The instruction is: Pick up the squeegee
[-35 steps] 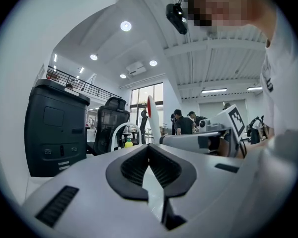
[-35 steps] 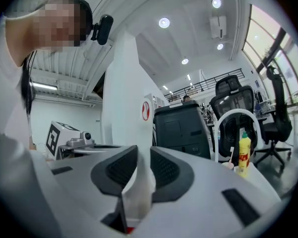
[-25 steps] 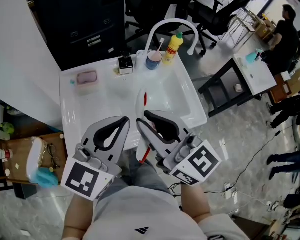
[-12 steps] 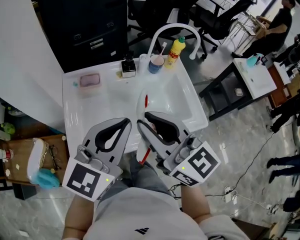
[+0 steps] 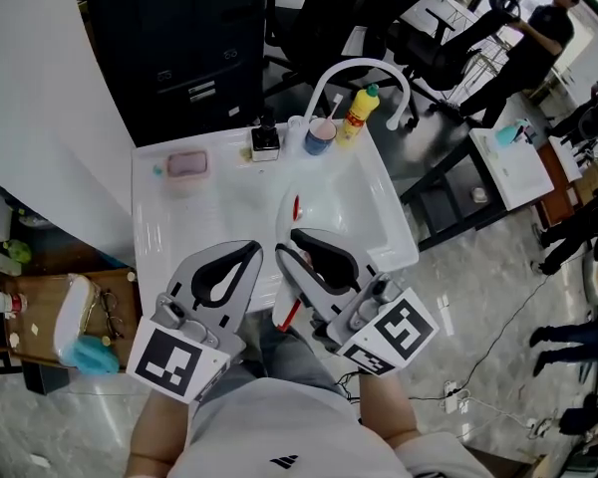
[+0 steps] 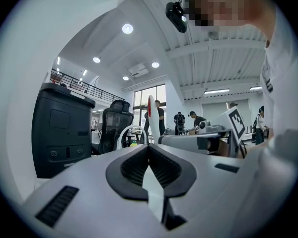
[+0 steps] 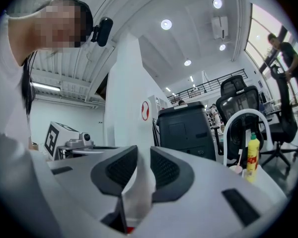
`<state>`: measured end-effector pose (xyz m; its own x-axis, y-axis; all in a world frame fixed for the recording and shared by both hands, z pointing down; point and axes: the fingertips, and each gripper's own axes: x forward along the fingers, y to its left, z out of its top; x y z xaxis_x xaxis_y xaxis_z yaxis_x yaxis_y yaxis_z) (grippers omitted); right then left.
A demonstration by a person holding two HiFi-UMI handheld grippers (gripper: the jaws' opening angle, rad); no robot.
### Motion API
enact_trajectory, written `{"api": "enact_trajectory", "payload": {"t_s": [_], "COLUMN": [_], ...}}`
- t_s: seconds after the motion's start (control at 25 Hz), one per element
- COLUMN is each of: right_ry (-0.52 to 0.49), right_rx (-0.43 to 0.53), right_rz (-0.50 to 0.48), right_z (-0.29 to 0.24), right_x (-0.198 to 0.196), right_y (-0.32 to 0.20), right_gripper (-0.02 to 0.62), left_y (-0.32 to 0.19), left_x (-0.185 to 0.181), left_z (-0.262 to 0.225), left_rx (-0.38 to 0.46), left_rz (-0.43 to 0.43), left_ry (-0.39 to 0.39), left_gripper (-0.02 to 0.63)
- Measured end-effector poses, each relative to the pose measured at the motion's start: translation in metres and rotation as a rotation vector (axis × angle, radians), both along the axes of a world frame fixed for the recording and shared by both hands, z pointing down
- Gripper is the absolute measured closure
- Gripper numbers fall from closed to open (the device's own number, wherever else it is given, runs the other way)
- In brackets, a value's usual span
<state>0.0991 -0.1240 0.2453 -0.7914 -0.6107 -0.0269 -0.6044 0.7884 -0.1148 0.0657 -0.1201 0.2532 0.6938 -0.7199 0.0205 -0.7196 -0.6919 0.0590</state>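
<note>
The squeegee (image 5: 288, 229) is white with a small red mark, and a red bit shows at its near end. It stands up between the jaws of my right gripper (image 5: 288, 250), which is shut on its handle, above the near rim of the white sink (image 5: 392, 235). In the right gripper view its broad white blade (image 7: 127, 98) rises straight out of the closed pads (image 7: 165, 170). My left gripper (image 5: 250, 251) is beside it on the left, shut and holding nothing. In the left gripper view the squeegee (image 6: 150, 117) shows edge-on beyond the tips.
A curved white faucet (image 5: 365, 66), a yellow bottle (image 5: 357, 115), a cup (image 5: 320, 135), a small black item (image 5: 265, 140) and a pink soap dish (image 5: 187, 165) line the sink's far edge. A black cabinet (image 5: 179, 48) stands behind. A low wooden table (image 5: 40, 302) is at the left.
Both grippers keep the same pose and the squeegee stays held. The head view has drifted slightly, and a person in the background has walked.
</note>
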Motion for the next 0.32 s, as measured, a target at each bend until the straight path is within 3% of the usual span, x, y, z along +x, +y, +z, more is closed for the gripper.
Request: {"api": "enact_trajectory", "payload": {"t_s": [0.32], "right_ry": [-0.003], "right_rx": [-0.001], "right_rz": [-0.006], "right_z": [0.0019], "right_x": [-0.0081], "right_y": [0.0023], "right_gripper": [0.502], "left_y": [0.0008], "left_x": [-0.0068], "left_z": [0.0022], "left_rx": [0.004], "left_rz": [-0.008], "left_ry": [0.009], "left_gripper": [0.594]}}
